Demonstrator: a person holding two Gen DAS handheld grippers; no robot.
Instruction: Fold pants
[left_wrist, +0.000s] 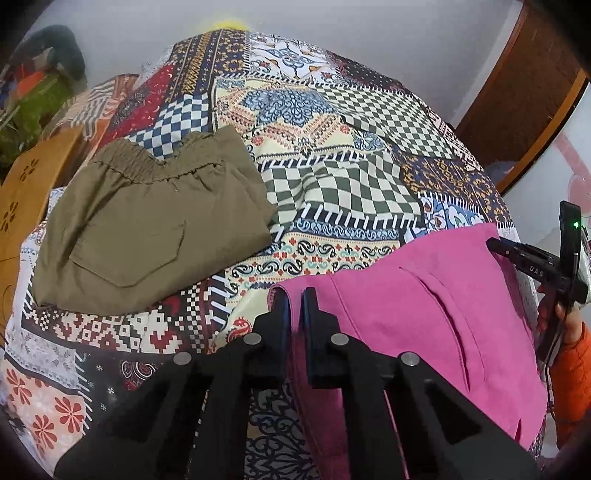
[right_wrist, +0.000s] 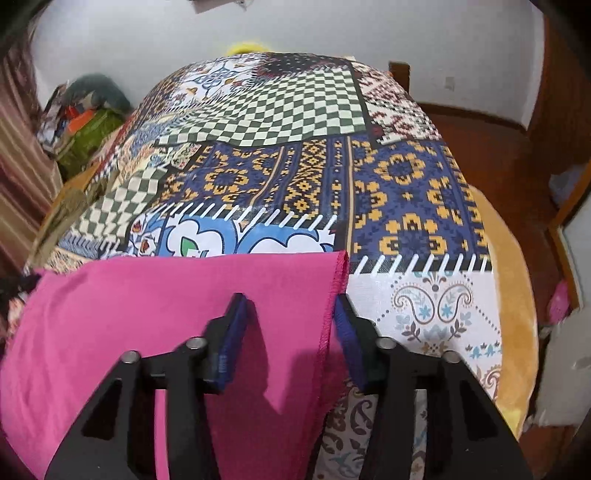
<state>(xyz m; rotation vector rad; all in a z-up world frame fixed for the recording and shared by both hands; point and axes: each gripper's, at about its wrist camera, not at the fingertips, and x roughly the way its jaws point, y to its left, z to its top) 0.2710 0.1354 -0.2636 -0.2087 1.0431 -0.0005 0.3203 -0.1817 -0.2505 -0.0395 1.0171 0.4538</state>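
Pink pants (left_wrist: 424, 295) lie on the near edge of a bed with a patterned patchwork sheet (left_wrist: 314, 147). My left gripper (left_wrist: 295, 299) is shut on the pants' left edge, pink cloth pinched between its blue pads. In the right wrist view the pink pants (right_wrist: 147, 314) fill the lower left. My right gripper (right_wrist: 291, 306) is open, its fingers standing either side of the pants' right hemmed edge (right_wrist: 334, 295). The right gripper also shows in the left wrist view (left_wrist: 532, 266) at the pants' far right side.
Folded olive-green pants (left_wrist: 147, 218) lie on the sheet to the left. A pile of clothes and bags (left_wrist: 40, 85) sits at the far left by the wall. A wooden door frame (left_wrist: 528, 92) stands at the right. A yellow blanket edge (right_wrist: 517, 295) runs along the bed's right side.
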